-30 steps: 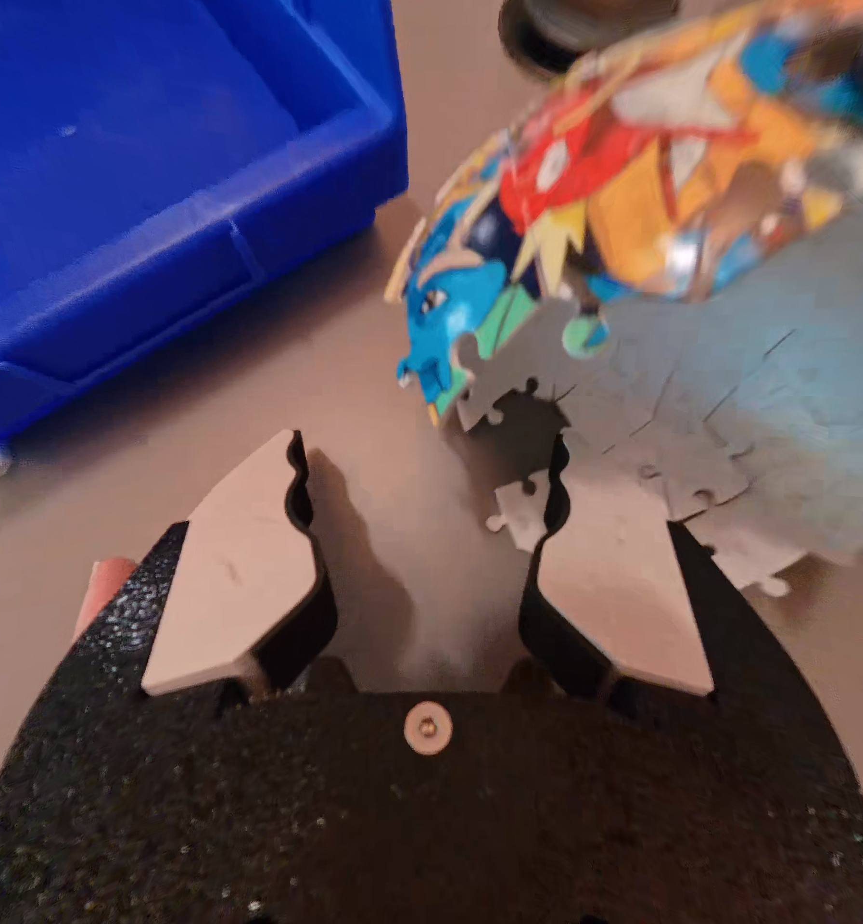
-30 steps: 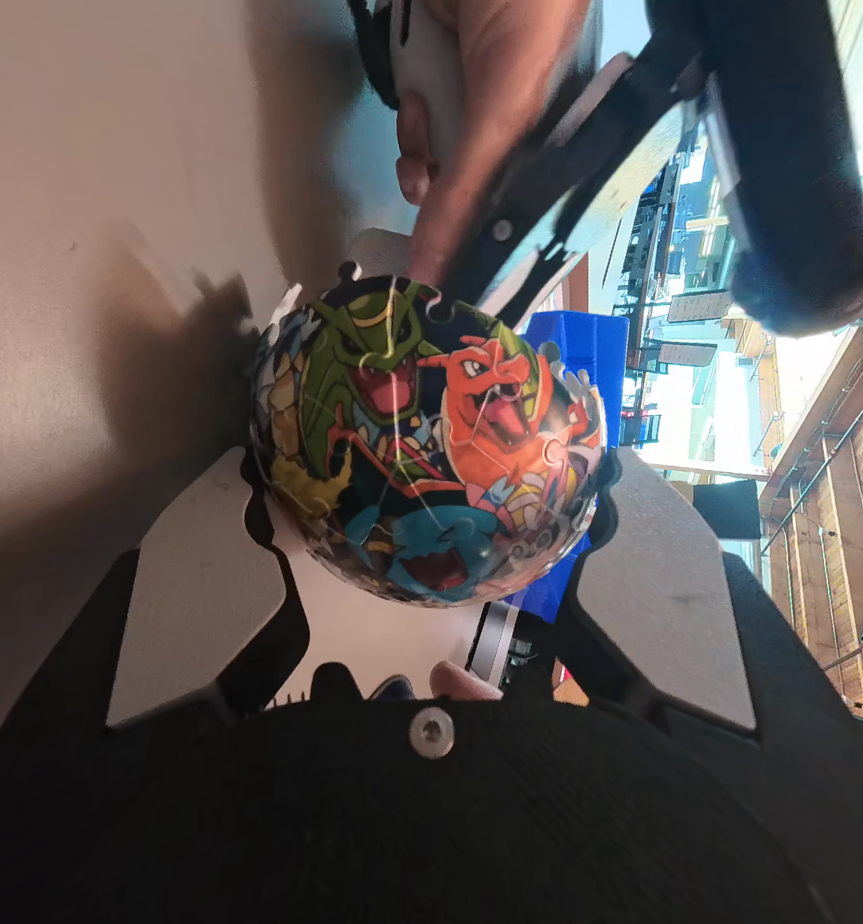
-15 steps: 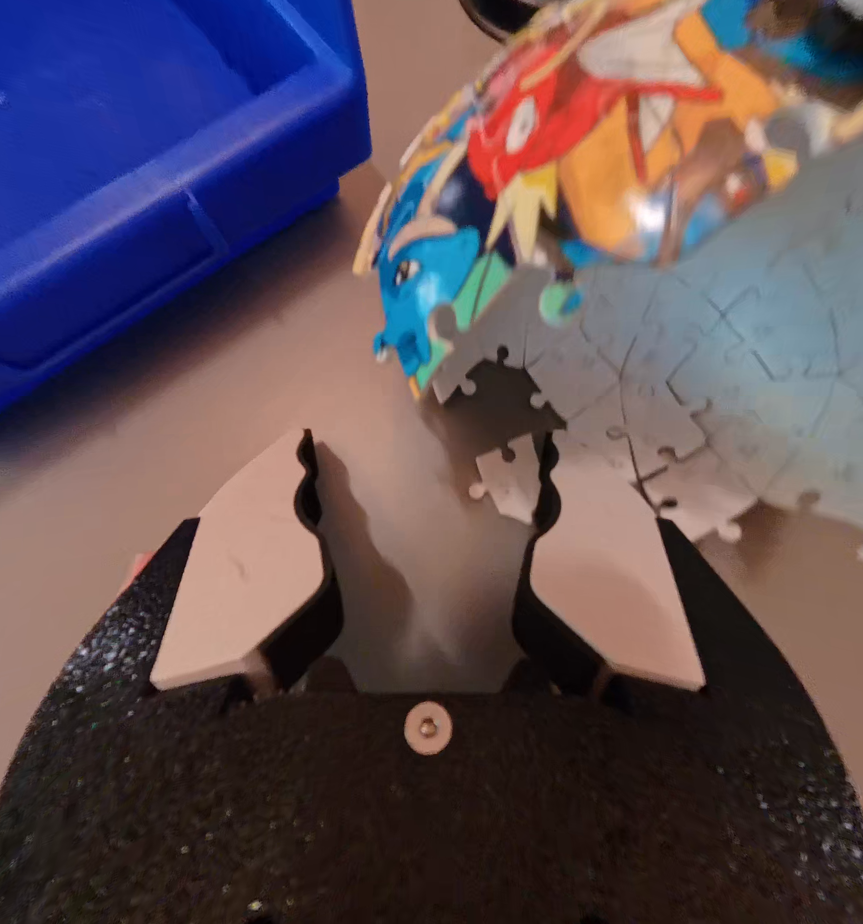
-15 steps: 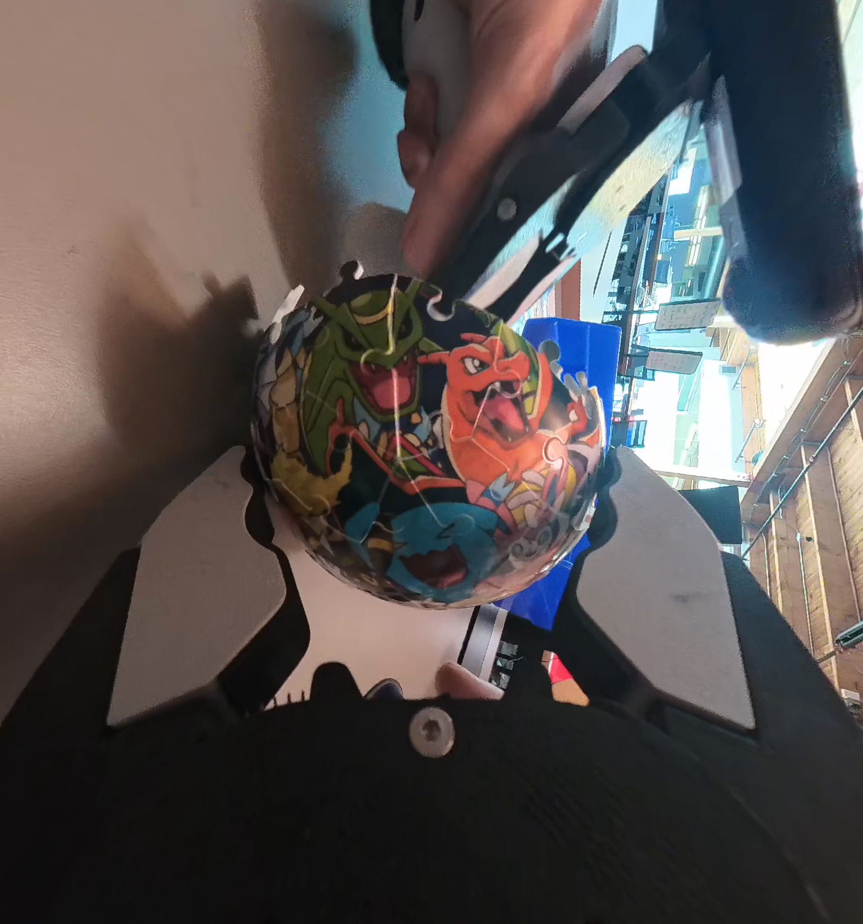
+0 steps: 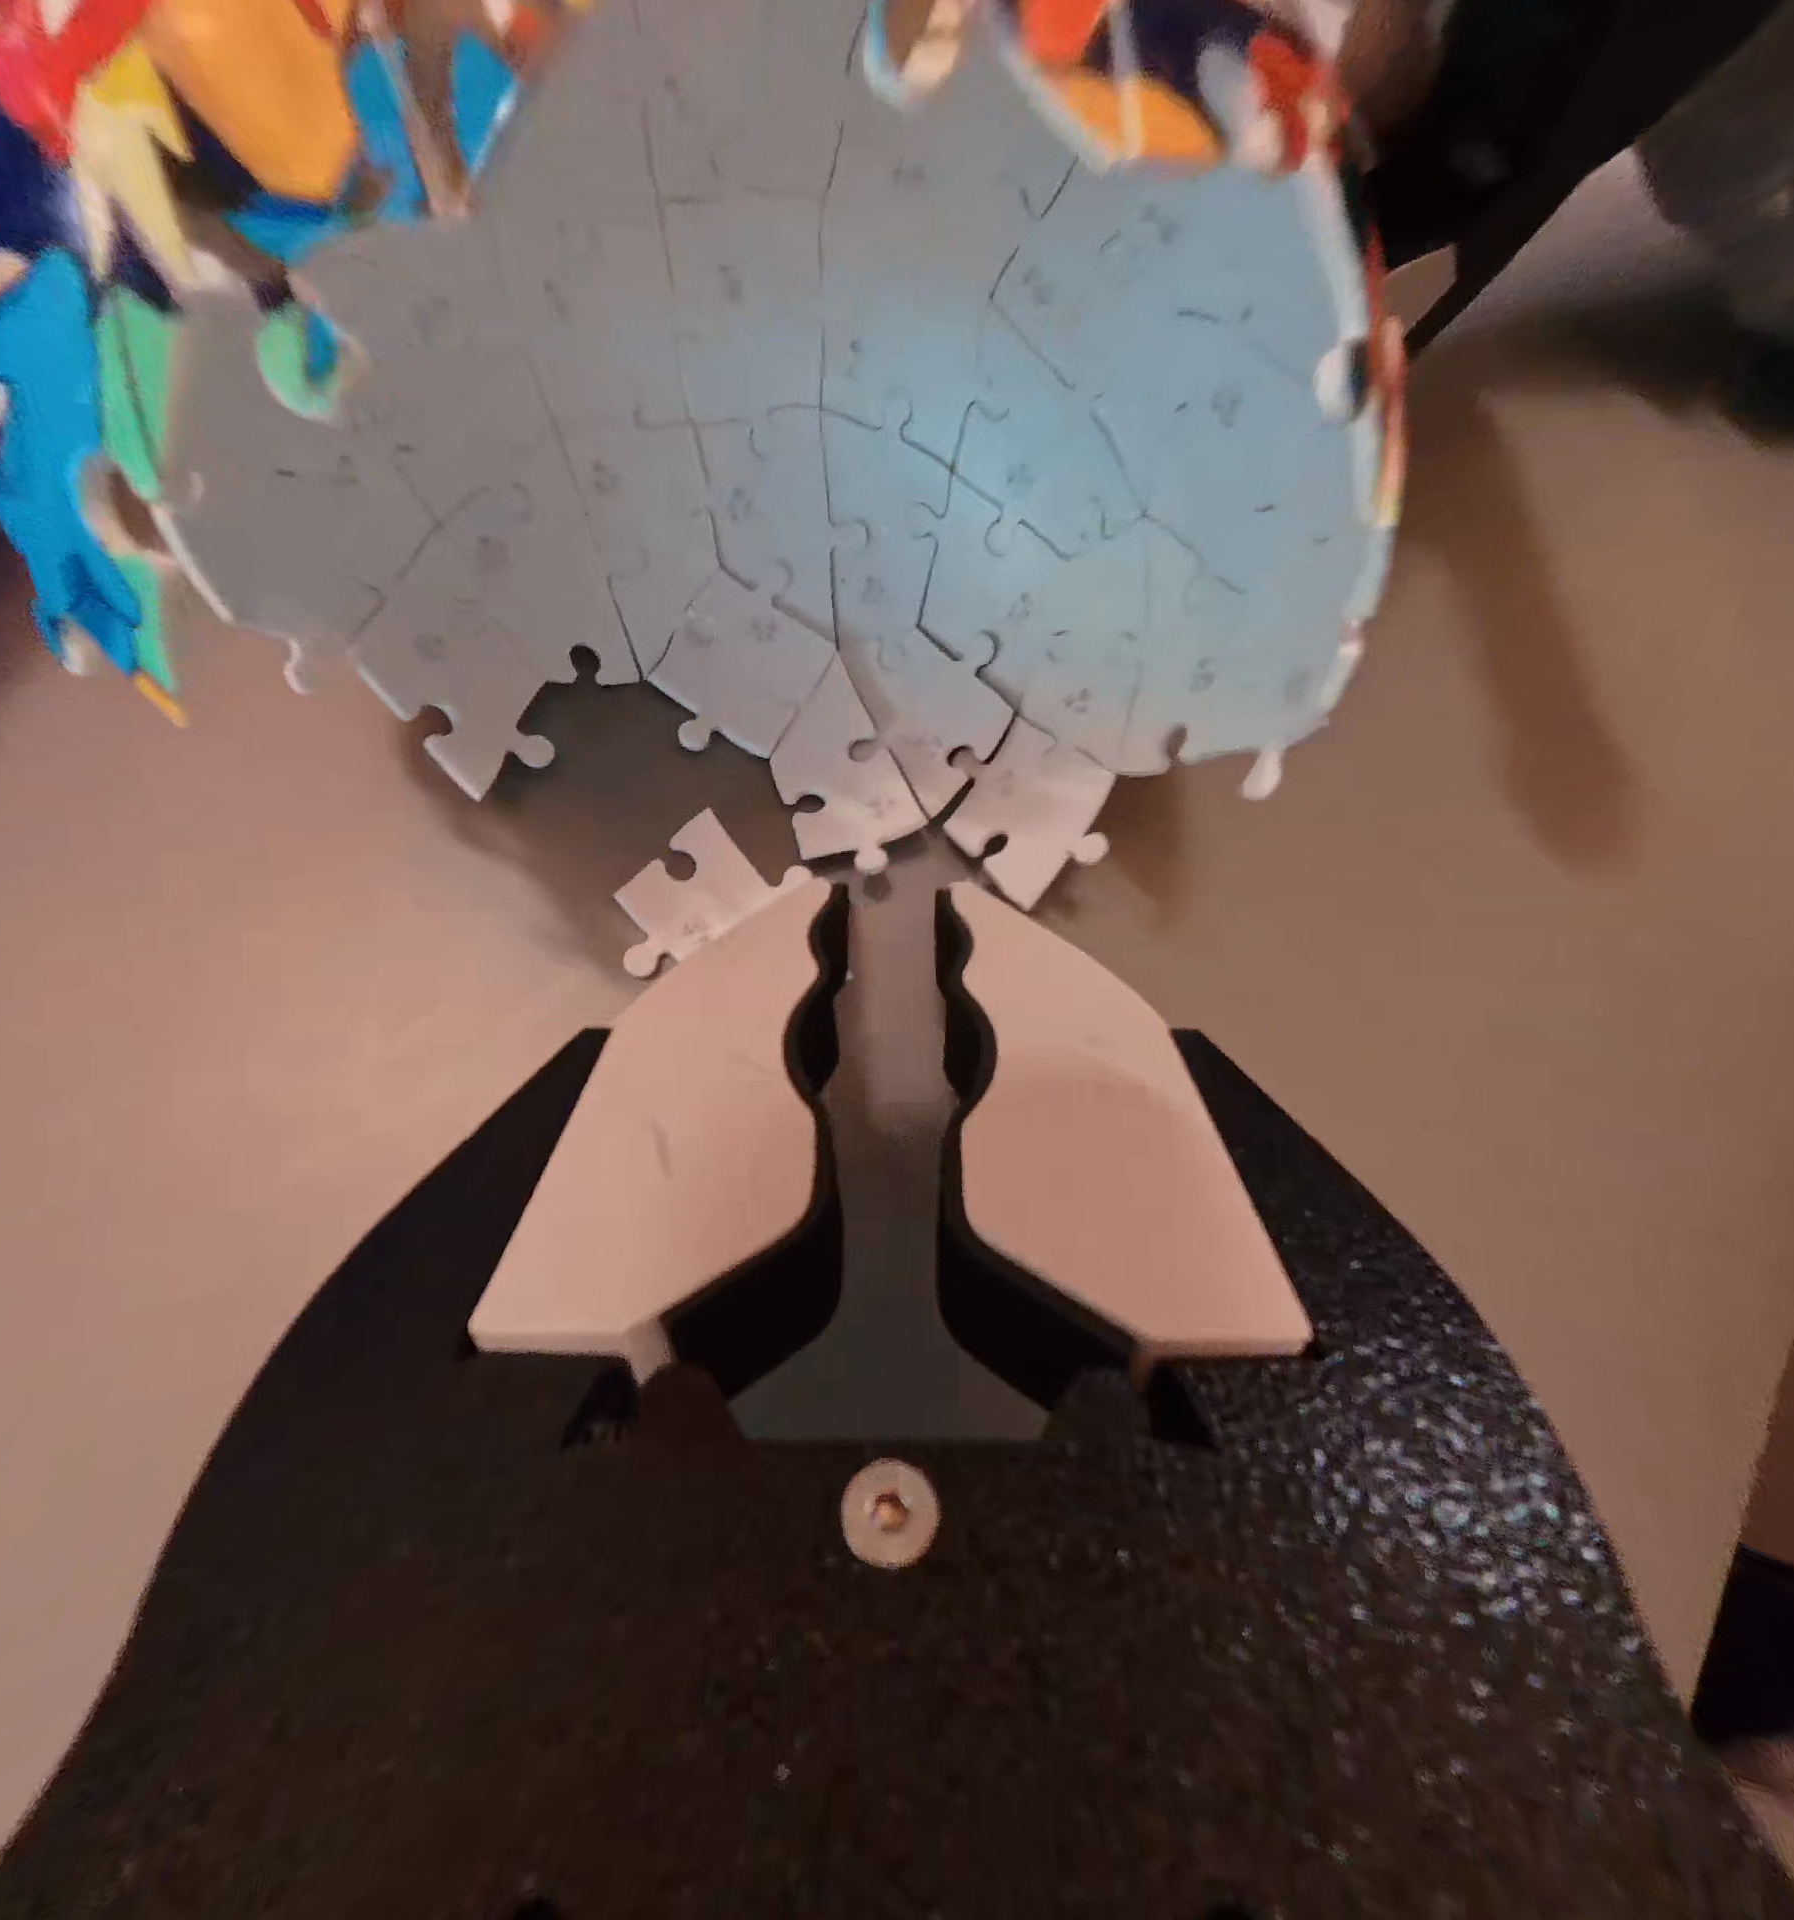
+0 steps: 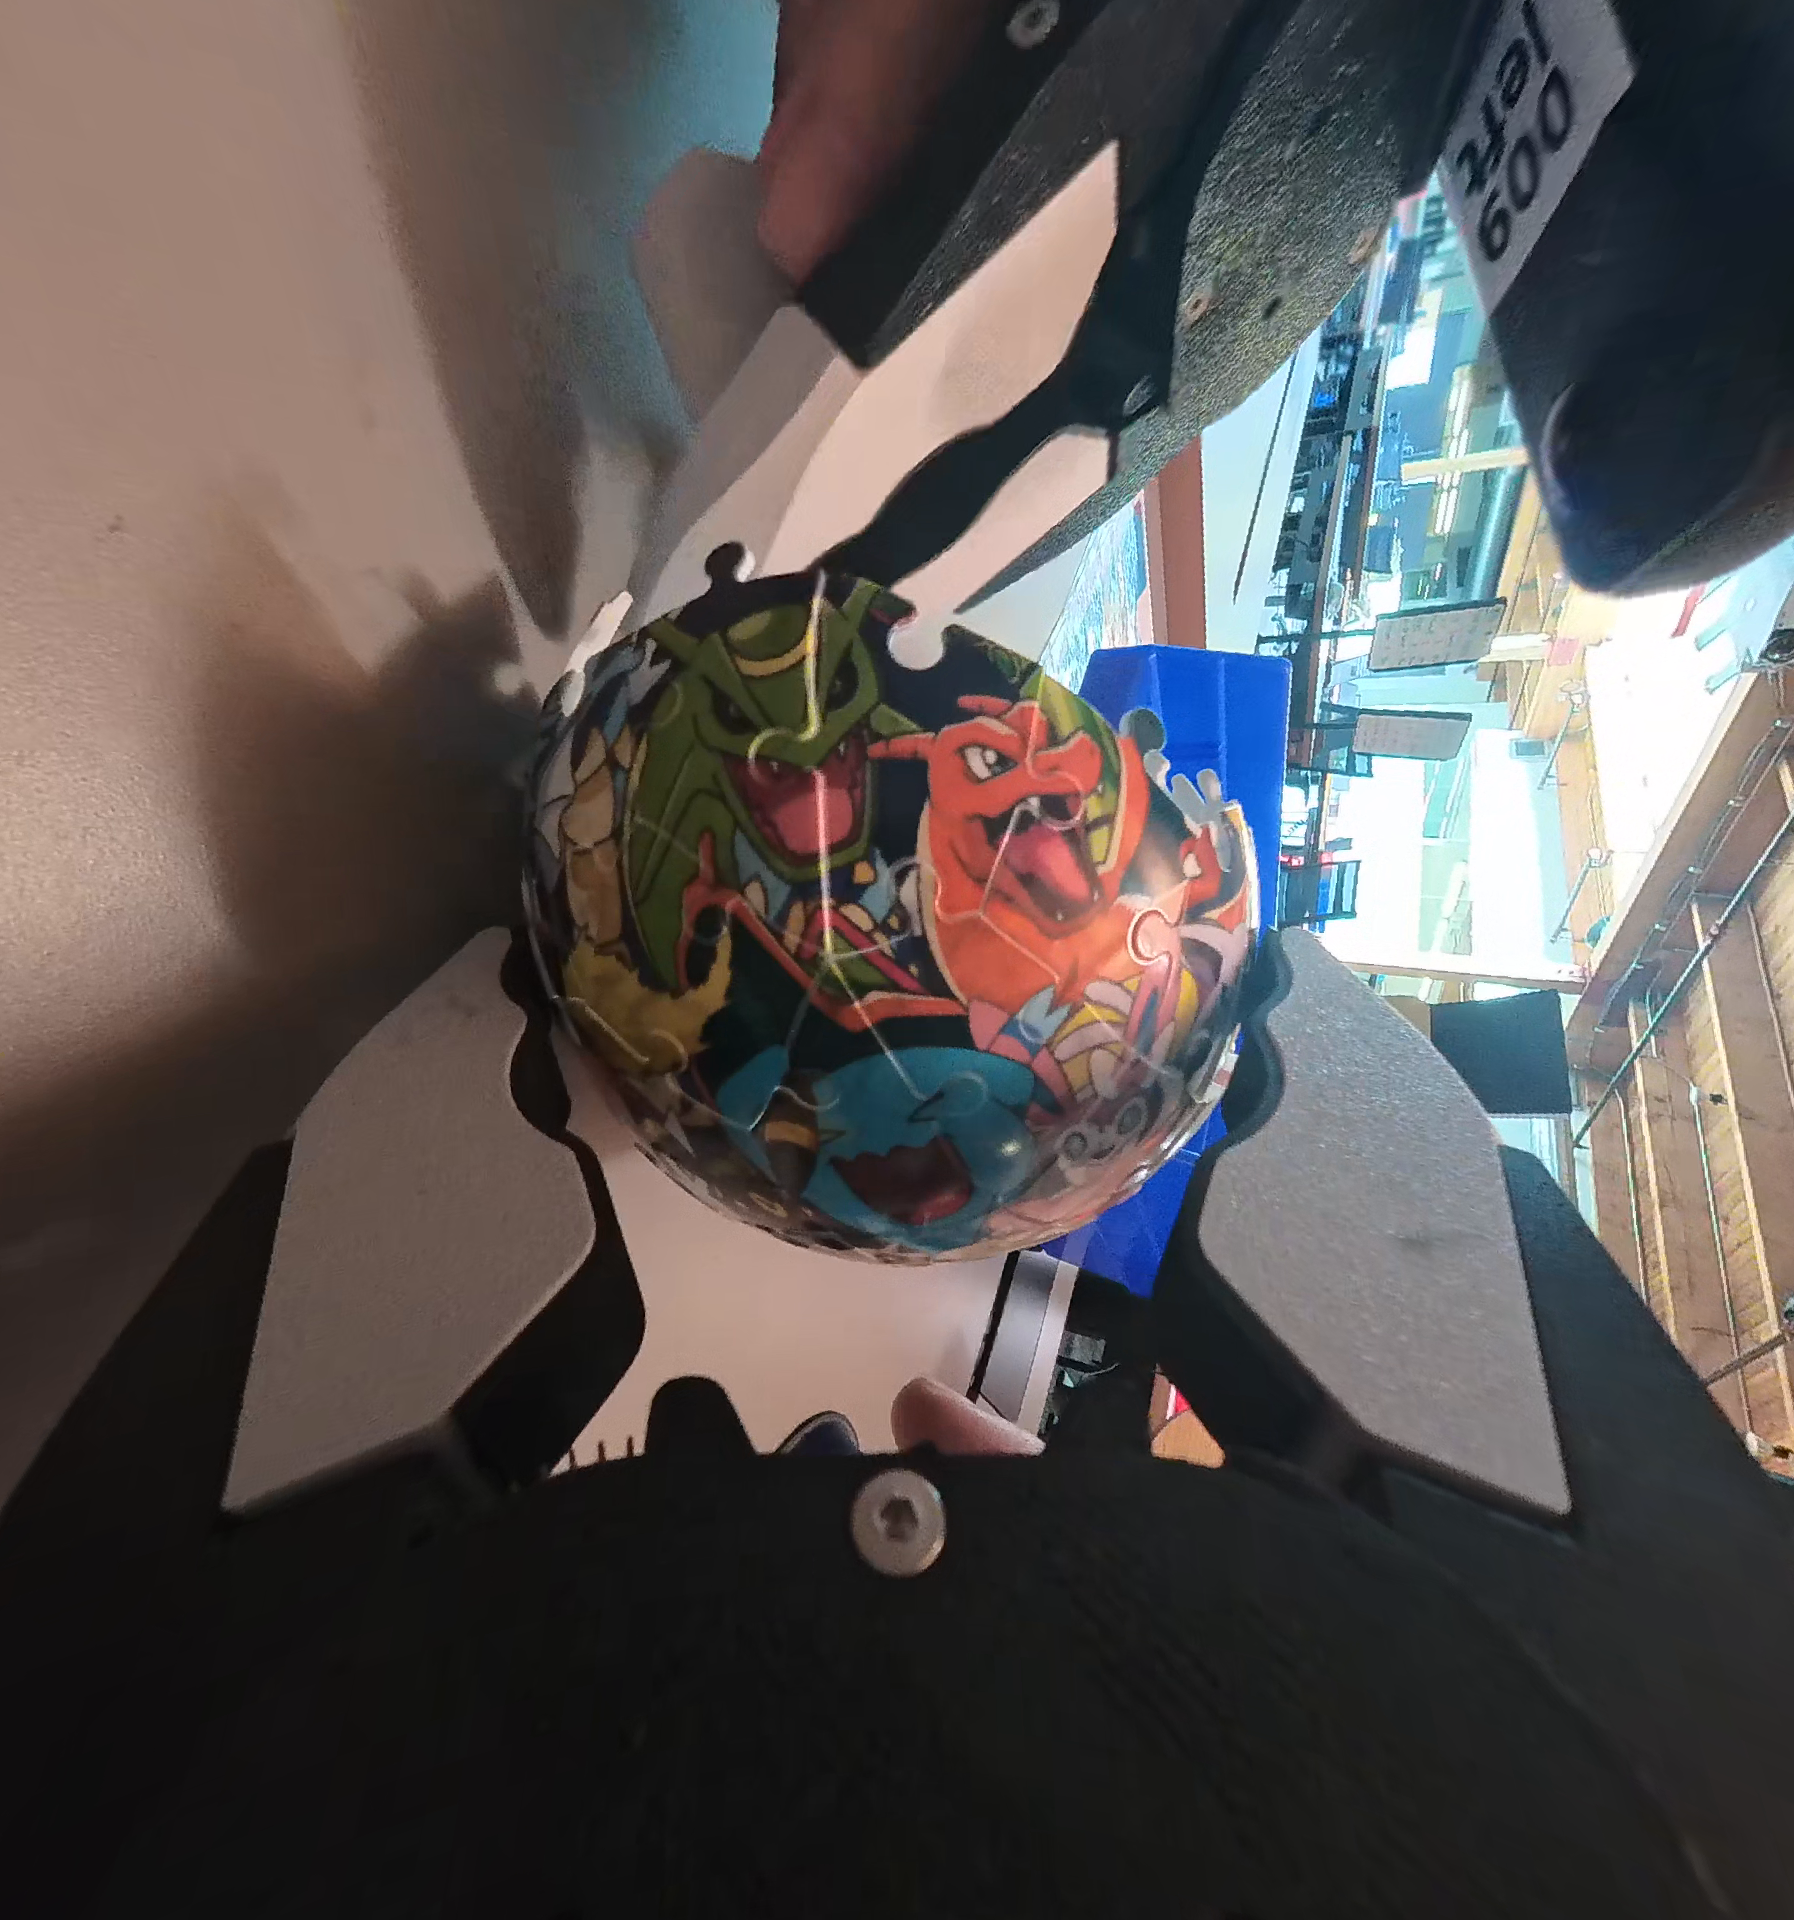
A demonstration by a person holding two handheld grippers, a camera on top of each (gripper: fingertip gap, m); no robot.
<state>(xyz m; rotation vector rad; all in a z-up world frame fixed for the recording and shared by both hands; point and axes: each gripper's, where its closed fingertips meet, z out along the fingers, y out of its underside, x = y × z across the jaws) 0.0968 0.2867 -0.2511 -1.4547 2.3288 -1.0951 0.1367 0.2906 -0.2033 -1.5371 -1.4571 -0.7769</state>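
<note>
**Left wrist view first: narrow jaws at the ball's rim**

Left wrist view: the left gripper (image 5: 888, 904) points at the lower, jagged rim of the ball (image 5: 820, 416), a hollow shell of interlocked puzzle pieces whose grey inside faces the camera. The jaws stand nearly together, with only a slim gap, and their tips touch the rim pieces. Whether they pinch one cannot be told. A piece (image 5: 685, 904) sits just beside the left finger, below the rim. It may be hanging or lying on the table (image 5: 197, 1039). The rim pieces look loosely joined, so a light, square nip on a single tab would likely suit them better than a hard squeeze.

Right wrist view: the right gripper (image 6: 898, 966) has its jaws spread wide, one pad pressed against each side of the ball (image 6: 872, 914), which it holds clear of the table with the printed side towards the camera. The left gripper (image 6: 903, 566) meets the far rim. Behind the ball stands a blue bin (image 6: 1184, 707), its contents hidden.
</note>
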